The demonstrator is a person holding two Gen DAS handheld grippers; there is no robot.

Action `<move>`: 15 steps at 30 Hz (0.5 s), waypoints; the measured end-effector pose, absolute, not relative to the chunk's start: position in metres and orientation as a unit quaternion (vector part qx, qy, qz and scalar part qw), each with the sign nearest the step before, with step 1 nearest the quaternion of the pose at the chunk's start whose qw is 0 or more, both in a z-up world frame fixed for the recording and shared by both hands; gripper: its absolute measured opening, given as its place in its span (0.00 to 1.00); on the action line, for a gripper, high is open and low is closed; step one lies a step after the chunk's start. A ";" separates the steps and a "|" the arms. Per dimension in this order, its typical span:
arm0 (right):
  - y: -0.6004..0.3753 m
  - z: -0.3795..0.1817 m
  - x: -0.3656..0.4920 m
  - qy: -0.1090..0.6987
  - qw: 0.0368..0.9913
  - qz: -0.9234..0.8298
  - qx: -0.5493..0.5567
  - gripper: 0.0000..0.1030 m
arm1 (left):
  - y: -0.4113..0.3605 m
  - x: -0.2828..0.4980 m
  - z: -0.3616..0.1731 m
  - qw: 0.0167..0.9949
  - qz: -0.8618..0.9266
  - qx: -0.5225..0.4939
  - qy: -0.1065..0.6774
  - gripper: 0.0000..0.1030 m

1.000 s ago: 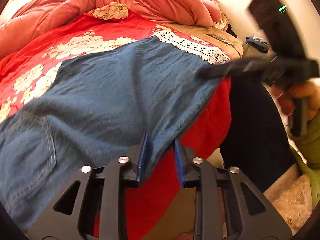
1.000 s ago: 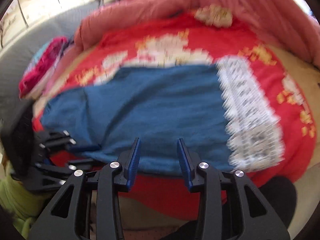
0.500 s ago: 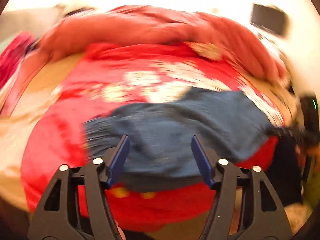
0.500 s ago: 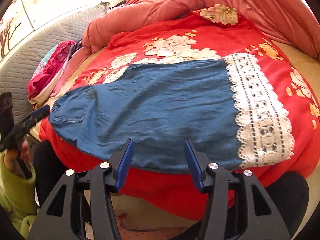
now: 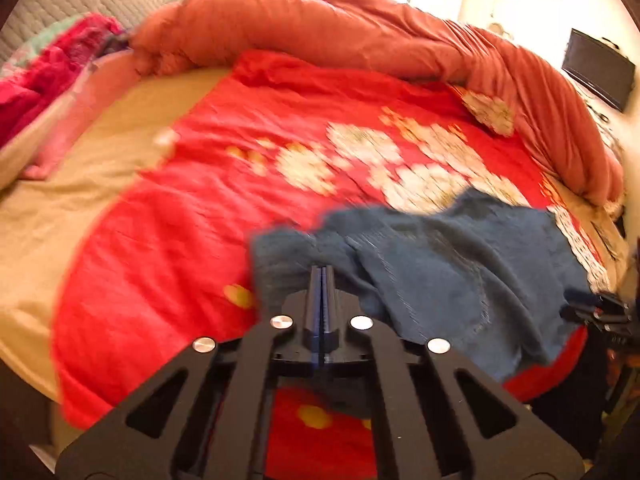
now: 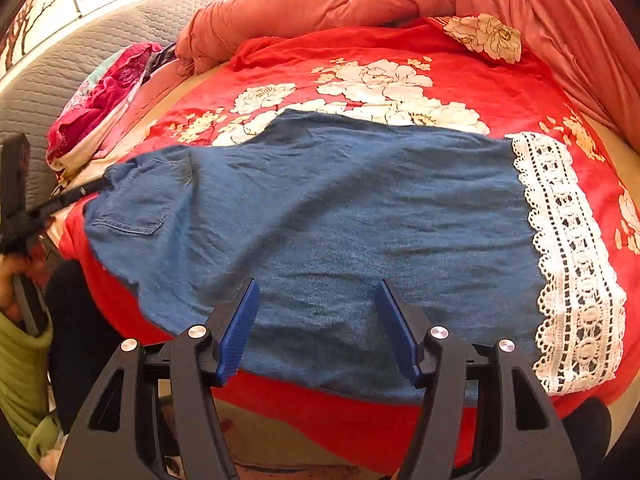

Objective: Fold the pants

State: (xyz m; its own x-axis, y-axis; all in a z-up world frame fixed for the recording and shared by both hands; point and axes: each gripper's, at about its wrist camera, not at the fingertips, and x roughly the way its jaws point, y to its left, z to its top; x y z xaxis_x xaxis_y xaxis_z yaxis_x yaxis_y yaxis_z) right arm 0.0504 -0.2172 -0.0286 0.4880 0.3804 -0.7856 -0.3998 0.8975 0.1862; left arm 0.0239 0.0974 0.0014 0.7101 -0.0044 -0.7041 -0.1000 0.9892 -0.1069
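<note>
1. Since a second ago, the left hand-held gripper [image 5: 322, 276] has swung to the waist end of the pants [image 6: 320, 216] and pinches the denim there.
2. Right hand-held gripper [image 6: 316, 320] hovers over the near edge, its jaws opening, gripping nothing.
3. Pants lie flat across the red bedspread [image 6: 460, 80].

L-wrist view blurred; pants [image 5: 440, 272] smeared

The pants [image 6: 320, 208] are matt blue denim-like cloth, edged with white openwork lace [image 6: 568, 256]. The bedspread [image 6: 460, 88] is smooth red printed fabric. Each claw [image 6: 316, 328] is matt black plastic with shiny metal rivets.
</note>
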 end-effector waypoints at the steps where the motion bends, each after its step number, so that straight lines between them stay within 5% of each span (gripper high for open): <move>1: -0.218 -0.029 0.050 0.452 0.863 0.226 -0.009 0.58 | 0.102 0.023 0.004 0.924 0.039 -0.059 0.375 0.00; 6: -0.222 -0.036 0.051 0.452 0.863 0.225 0.005 0.58 | 0.140 0.012 -0.005 0.909 0.030 -0.138 0.392 0.02; 7: -0.222 -0.035 0.050 0.450 0.864 0.226 0.005 0.58 | 0.145 0.005 -0.004 0.907 -0.002 -0.181 0.381 0.25; 9: -0.222 -0.034 0.050 0.450 0.864 0.227 0.007 0.59 | 0.142 -0.005 -0.002 0.902 -0.035 -0.211 0.376 0.55; 15: -0.224 -0.034 0.048 0.447 0.865 0.225 0.017 0.59 | 0.107 0.006 -0.010 0.898 -0.043 -0.162 0.408 0.56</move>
